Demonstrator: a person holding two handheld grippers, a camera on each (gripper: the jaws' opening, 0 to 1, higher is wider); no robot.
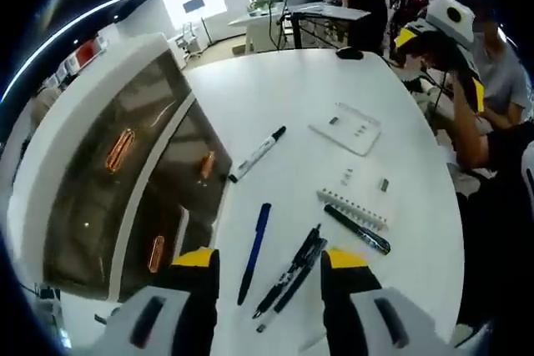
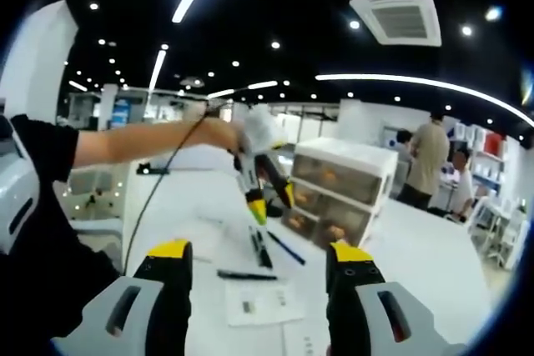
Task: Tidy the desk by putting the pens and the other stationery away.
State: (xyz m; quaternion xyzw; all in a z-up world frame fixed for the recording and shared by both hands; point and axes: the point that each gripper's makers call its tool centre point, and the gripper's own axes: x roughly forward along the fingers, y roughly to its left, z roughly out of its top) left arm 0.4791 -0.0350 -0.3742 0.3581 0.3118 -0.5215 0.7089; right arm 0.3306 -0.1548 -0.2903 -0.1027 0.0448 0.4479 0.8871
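Note:
Several pens lie on the white table (image 1: 284,89): a white marker with a black cap (image 1: 259,153), a blue pen (image 1: 254,249), two black pens (image 1: 292,277) side by side, and a black marker (image 1: 357,229). My left gripper (image 1: 269,260) is open above the blue and black pens and holds nothing. In the right gripper view a hand holds that left gripper (image 2: 273,200) tilted down over the black pens (image 2: 260,248) and the blue pen (image 2: 286,249). My right gripper (image 2: 260,252) is open and empty, well back from them.
A white drawer unit (image 1: 108,164) with brownish drawers and orange handles stands left of the pens, drawers shut; it also appears as the drawer unit (image 2: 342,189). A white toothed strip (image 1: 350,208) and clear cards (image 1: 346,128) lie on the table. People sit and stand at the far side.

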